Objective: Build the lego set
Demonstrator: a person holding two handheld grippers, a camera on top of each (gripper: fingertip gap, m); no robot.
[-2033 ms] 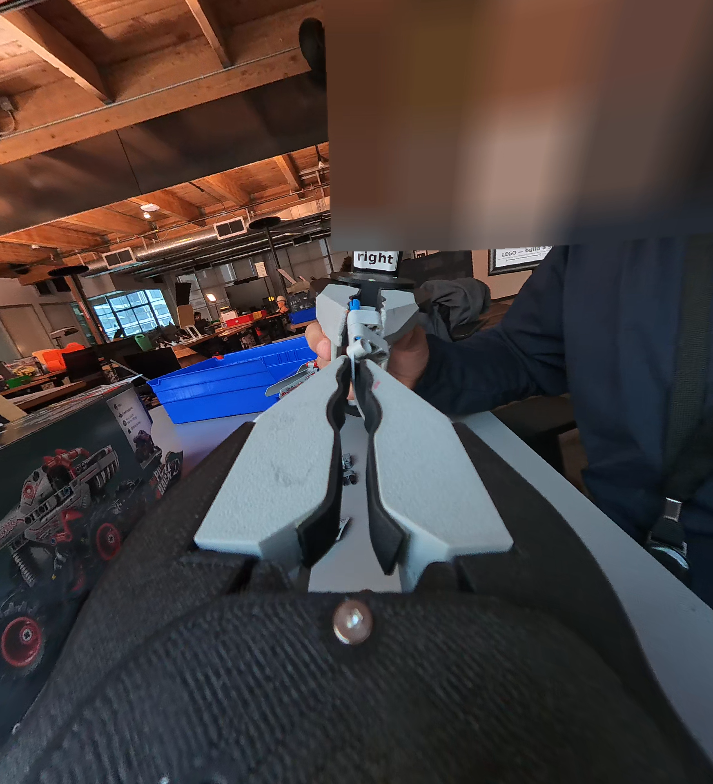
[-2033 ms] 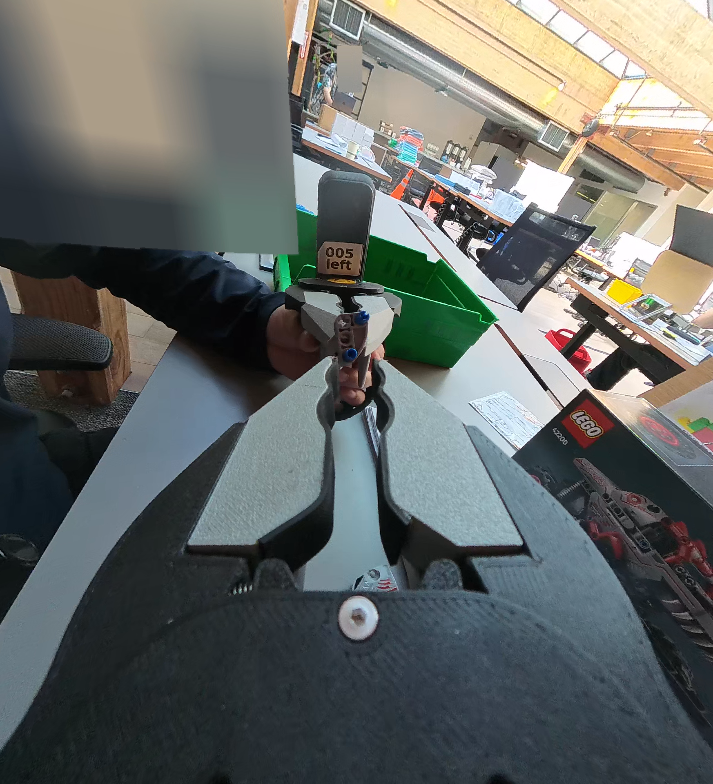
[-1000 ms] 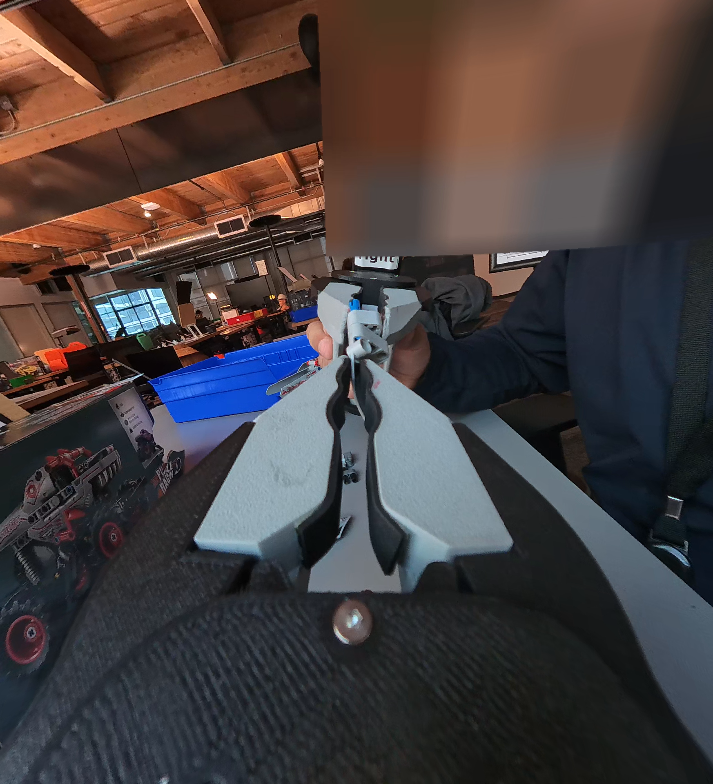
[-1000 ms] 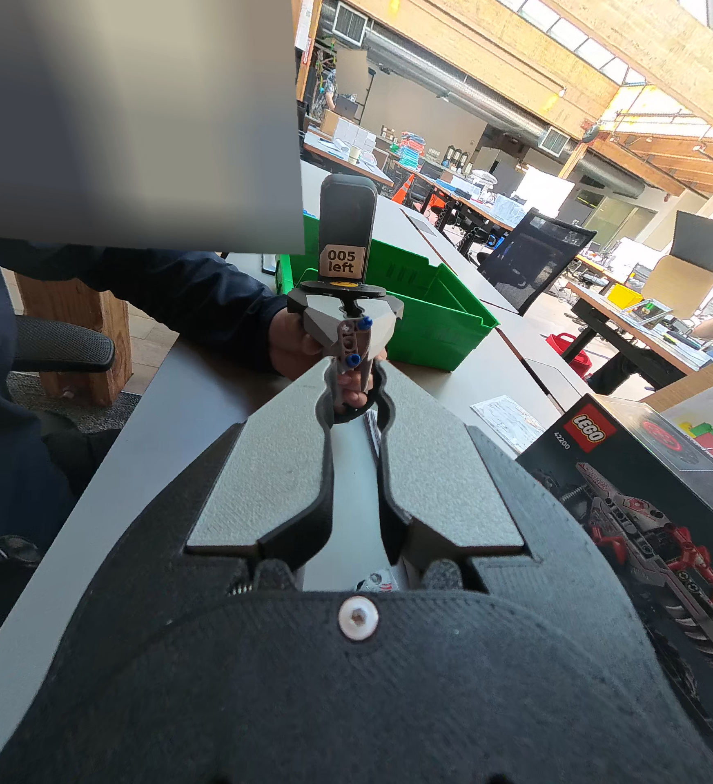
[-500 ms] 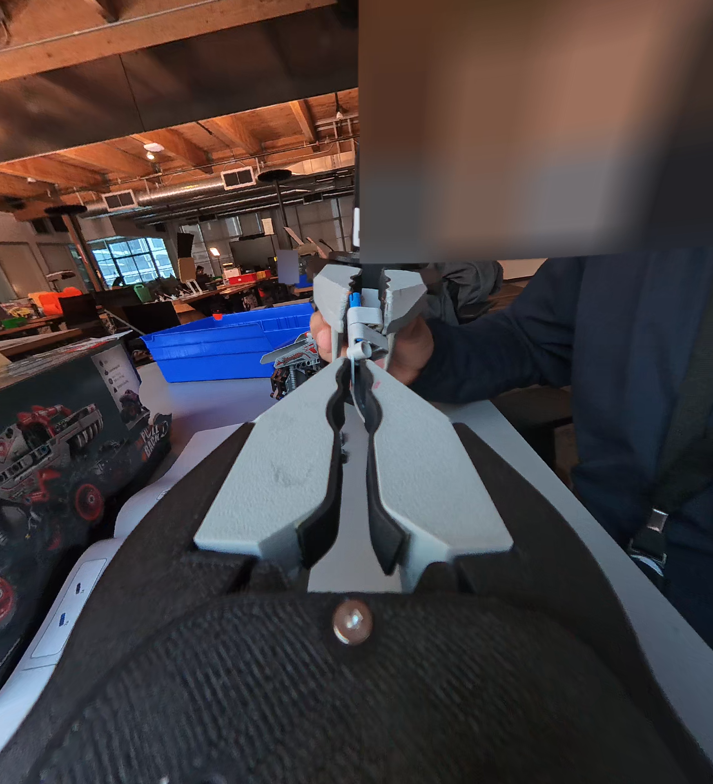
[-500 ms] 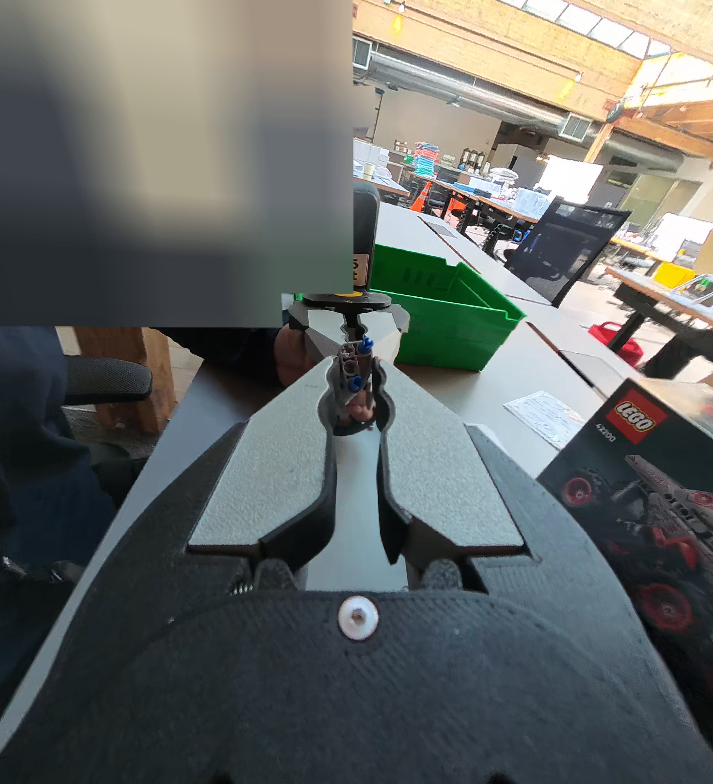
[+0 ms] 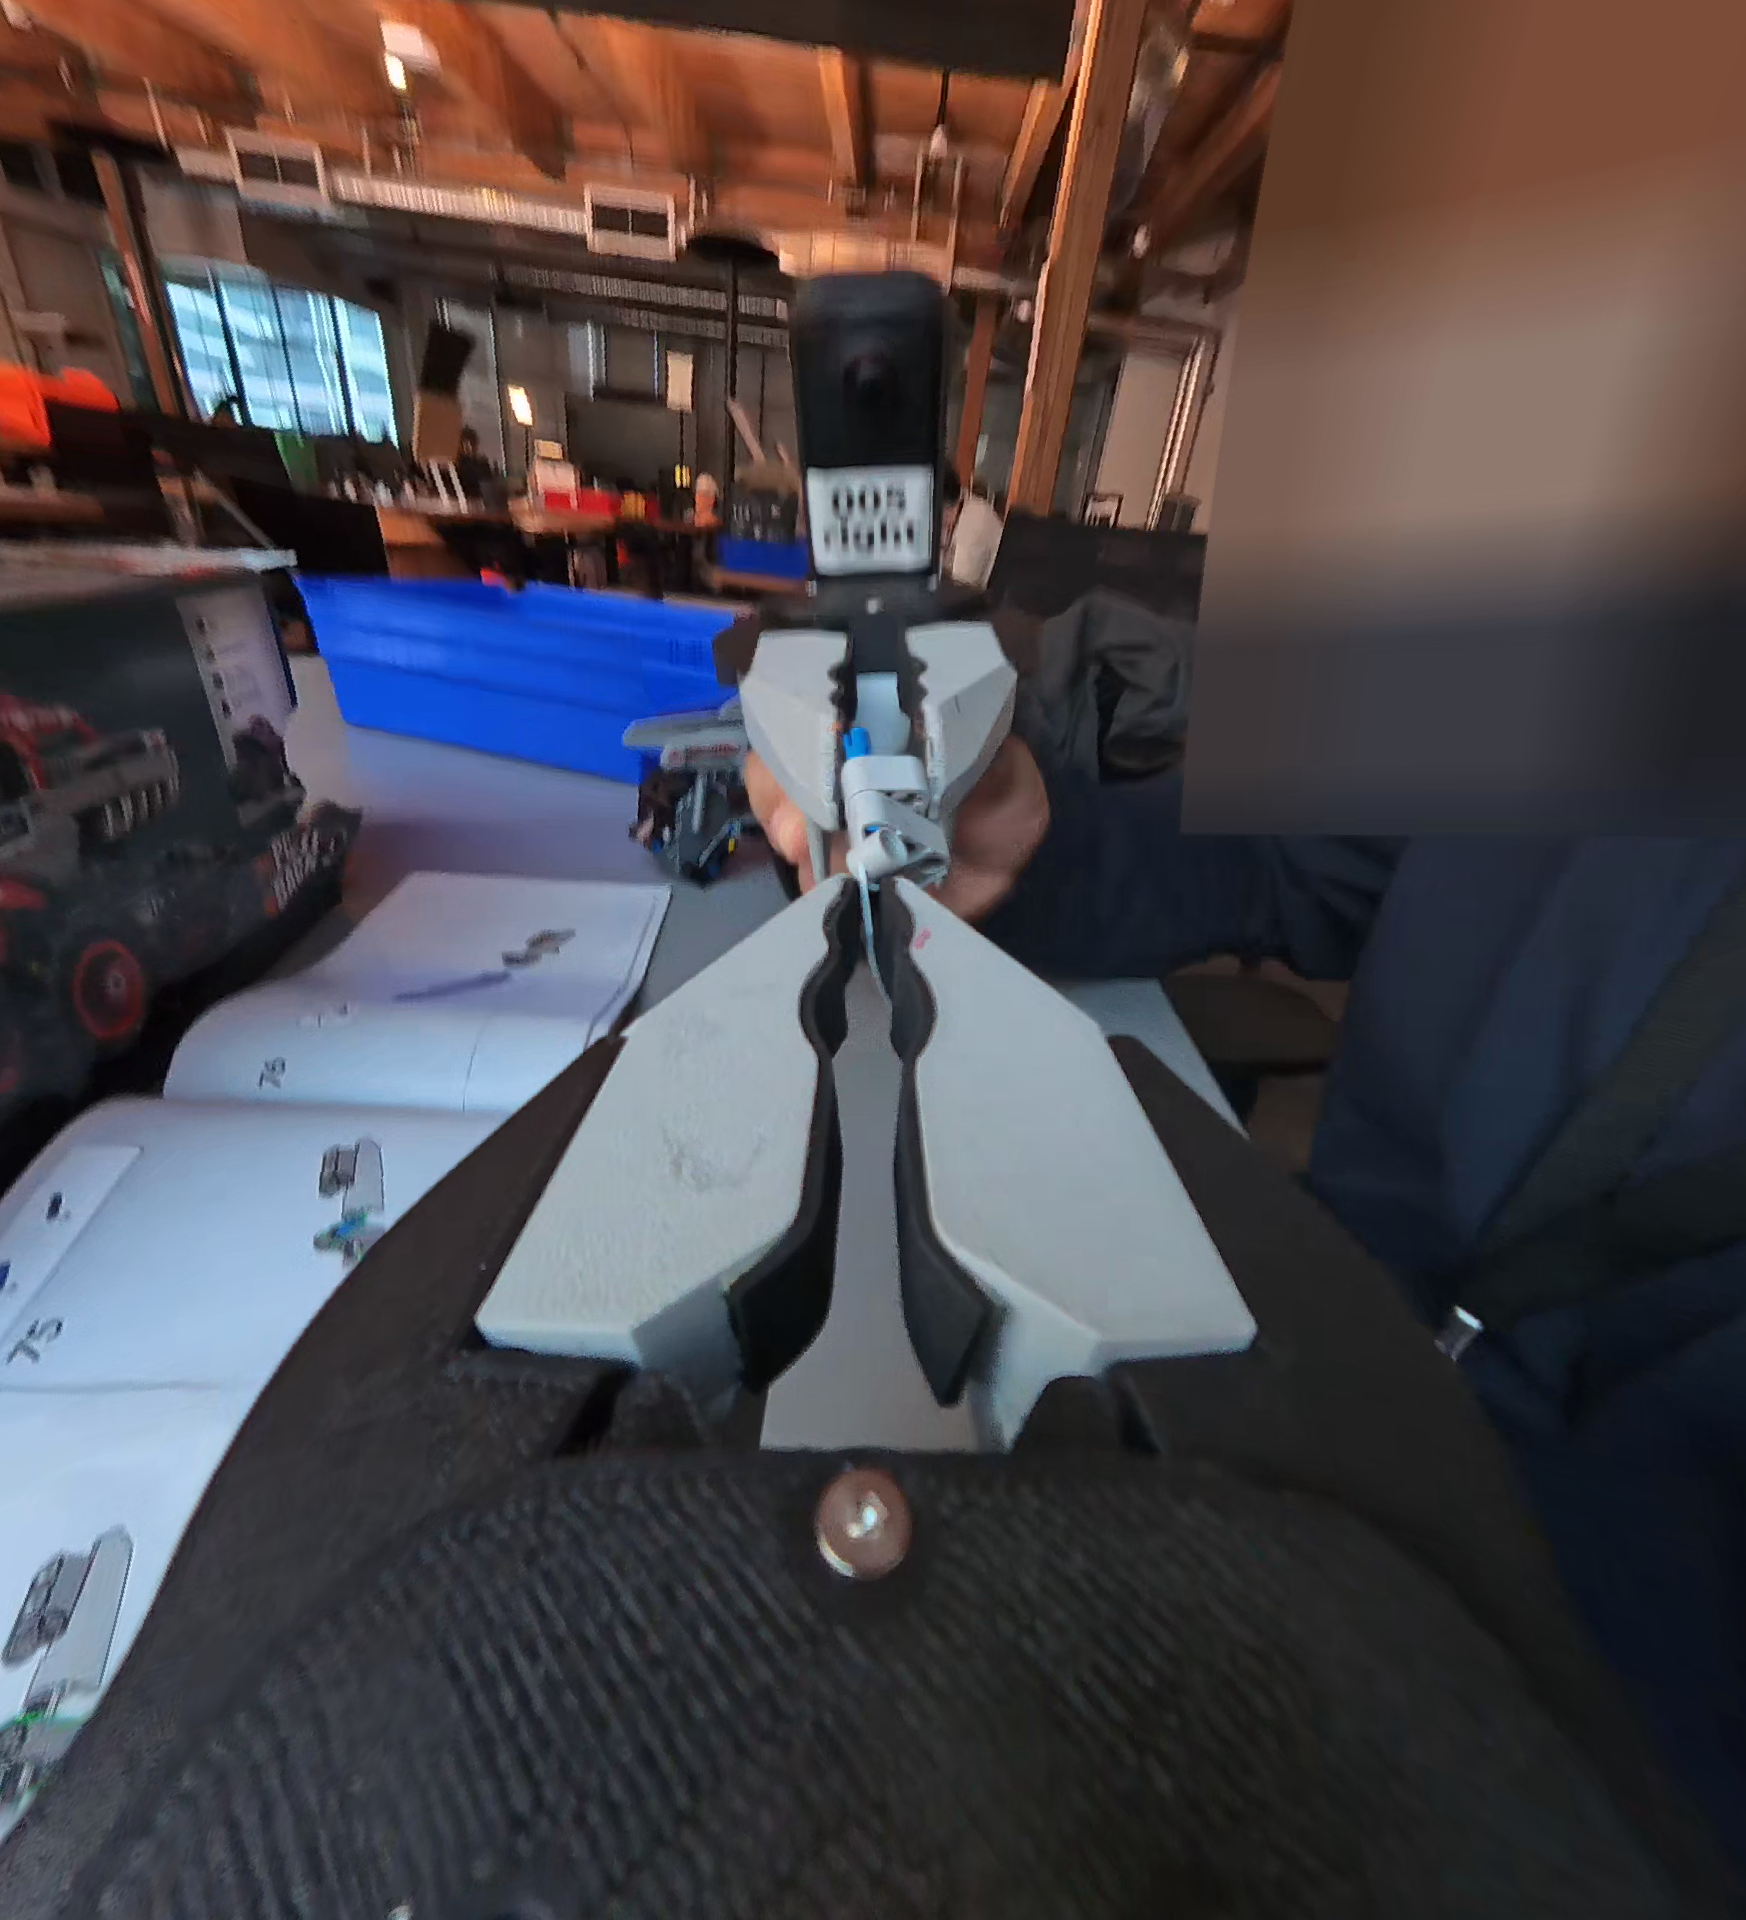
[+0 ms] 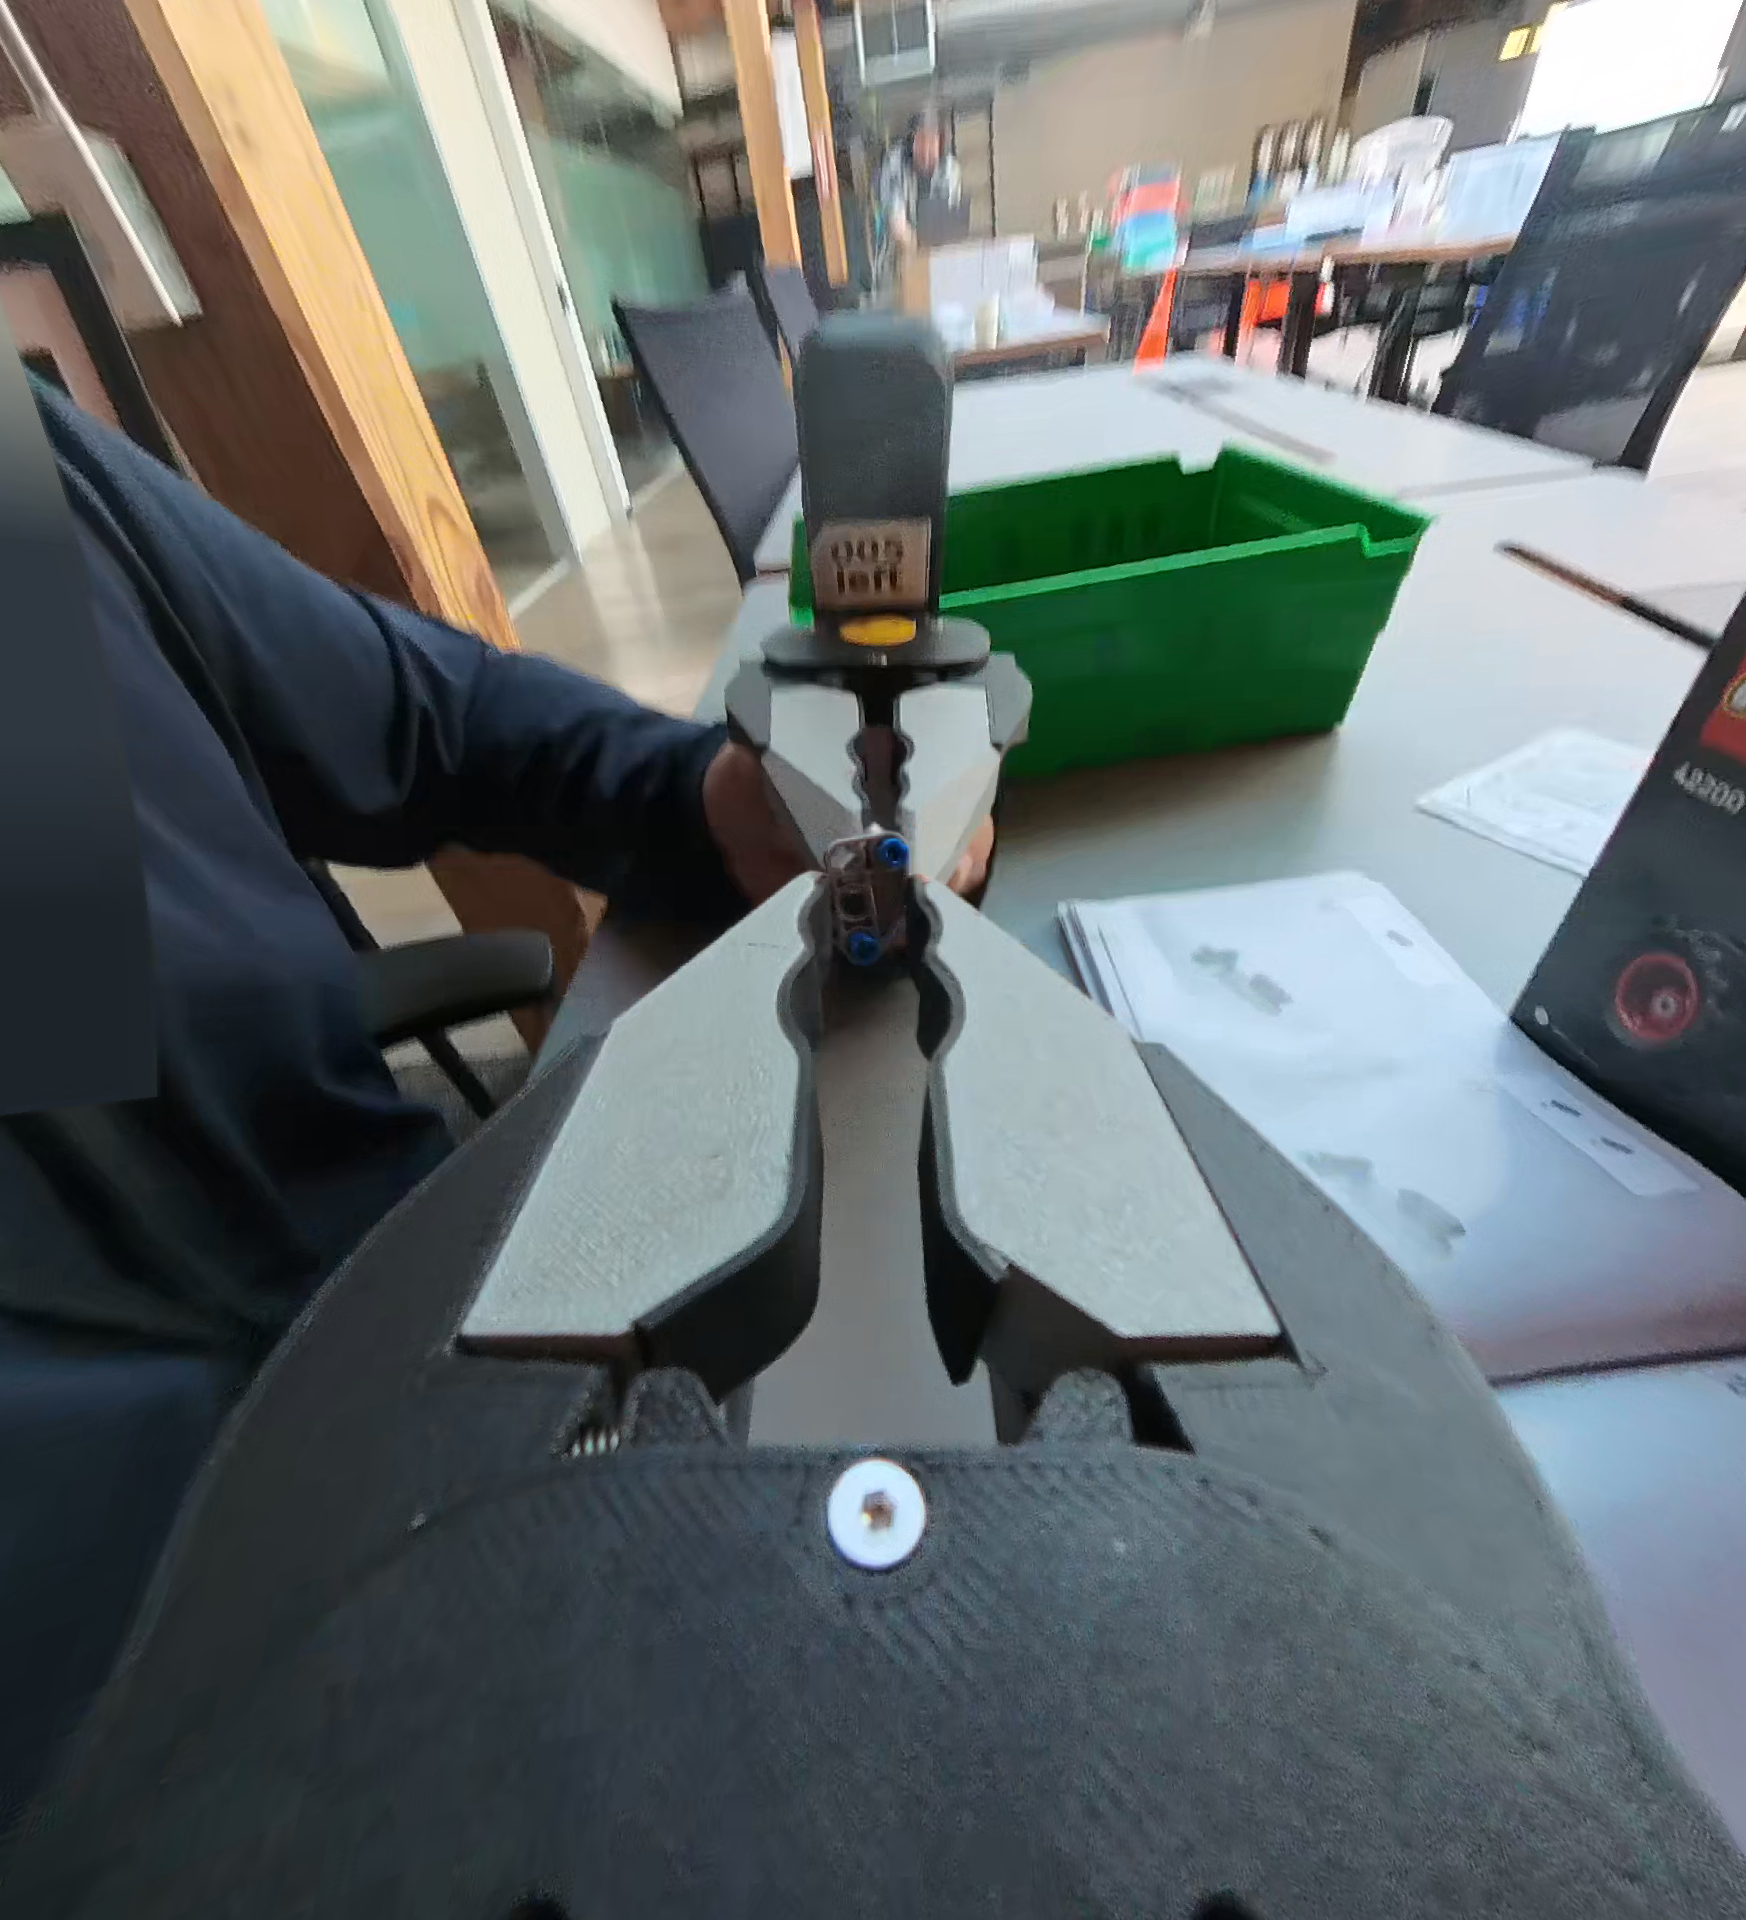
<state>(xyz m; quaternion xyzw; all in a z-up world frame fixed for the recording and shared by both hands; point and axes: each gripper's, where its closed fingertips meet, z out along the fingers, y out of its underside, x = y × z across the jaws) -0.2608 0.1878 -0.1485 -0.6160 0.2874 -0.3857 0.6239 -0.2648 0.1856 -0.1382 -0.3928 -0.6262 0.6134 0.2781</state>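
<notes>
Both grippers meeting mid-frame, clamping one small grey plastic lego piece with blue pins (image 8: 864, 902): right gripper (image 8: 867, 935) gripping its lower end, left gripper (image 7: 869, 914) the other. Light, stiff, slippery; hold the flat sides, off the pins.

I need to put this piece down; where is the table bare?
Bare grey table lies between the green bin and the open instruction booklet. It is crowded around the booklet and the set box.
</notes>
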